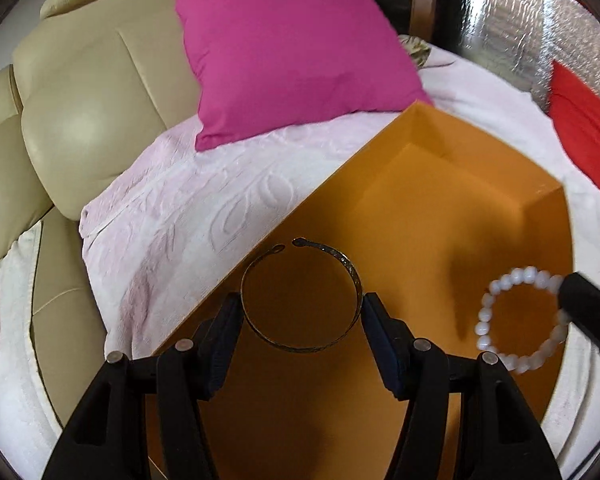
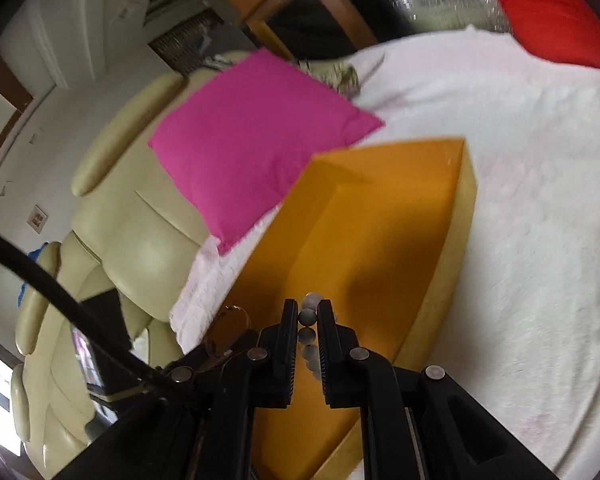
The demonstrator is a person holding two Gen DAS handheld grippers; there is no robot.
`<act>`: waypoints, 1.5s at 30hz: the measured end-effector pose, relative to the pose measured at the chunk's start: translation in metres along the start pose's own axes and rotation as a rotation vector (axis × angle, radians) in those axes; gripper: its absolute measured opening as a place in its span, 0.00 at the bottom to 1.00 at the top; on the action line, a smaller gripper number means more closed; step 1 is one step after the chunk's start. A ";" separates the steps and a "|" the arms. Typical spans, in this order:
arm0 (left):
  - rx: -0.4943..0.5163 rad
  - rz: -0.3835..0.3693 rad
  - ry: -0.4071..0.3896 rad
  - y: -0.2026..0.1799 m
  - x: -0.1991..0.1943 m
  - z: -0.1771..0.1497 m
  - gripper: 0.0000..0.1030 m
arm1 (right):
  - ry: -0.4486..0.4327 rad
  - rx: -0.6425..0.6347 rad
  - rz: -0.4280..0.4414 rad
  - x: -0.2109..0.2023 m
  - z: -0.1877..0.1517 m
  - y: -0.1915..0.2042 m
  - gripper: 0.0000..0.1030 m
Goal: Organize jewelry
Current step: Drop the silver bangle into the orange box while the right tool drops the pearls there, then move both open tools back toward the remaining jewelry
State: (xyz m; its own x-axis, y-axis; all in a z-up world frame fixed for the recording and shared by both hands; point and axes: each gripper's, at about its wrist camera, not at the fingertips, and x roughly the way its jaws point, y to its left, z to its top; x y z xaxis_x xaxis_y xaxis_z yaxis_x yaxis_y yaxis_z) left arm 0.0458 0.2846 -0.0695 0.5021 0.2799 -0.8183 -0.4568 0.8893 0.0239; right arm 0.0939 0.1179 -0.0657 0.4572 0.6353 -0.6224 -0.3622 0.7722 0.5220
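While nothing bears writing, tongs (image 1: 302, 308) hold bangle (image 1: 300, 296), orange box (image 1: 420, 184)

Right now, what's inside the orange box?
Nothing rests on the orange box floor that shows. The metal bangle and white bead bracelet hang above it in grippers, whose bodies hide the near floor.

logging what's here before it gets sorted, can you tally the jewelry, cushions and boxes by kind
Bracelets: 2 — a dark open metal cuff bangle clamped in the left gripper, and a white beaded bracelet pinched in the right gripper.
Cushions: 2 — a magenta square fabric cushion and a red fabric cushion.
Boxes: 1 — an open orange cardboard box.
Total: 5
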 end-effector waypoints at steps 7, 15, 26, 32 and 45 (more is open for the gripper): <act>0.001 0.004 -0.020 -0.004 -0.006 0.001 0.62 | -0.049 0.011 -0.083 -0.018 0.011 -0.010 0.32; 0.033 -0.068 -0.159 -0.042 -0.052 -0.006 0.64 | -0.175 -0.022 -0.232 -0.109 0.001 -0.050 0.32; 0.245 -0.133 -0.273 -0.139 -0.093 -0.032 0.69 | -0.275 0.070 -0.403 -0.216 -0.046 -0.119 0.42; 0.323 -0.167 -0.279 -0.177 -0.095 -0.044 0.69 | -0.299 0.141 -0.426 -0.236 -0.058 -0.158 0.51; 0.421 -0.257 -0.244 -0.240 -0.094 -0.069 0.69 | -0.301 0.263 -0.460 -0.270 -0.066 -0.220 0.49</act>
State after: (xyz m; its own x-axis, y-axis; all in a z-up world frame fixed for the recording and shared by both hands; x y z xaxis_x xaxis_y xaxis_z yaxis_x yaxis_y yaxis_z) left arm 0.0578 0.0206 -0.0379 0.7372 0.0654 -0.6725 0.0115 0.9940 0.1092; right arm -0.0034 -0.2224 -0.0513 0.7427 0.1764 -0.6460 0.1218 0.9130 0.3893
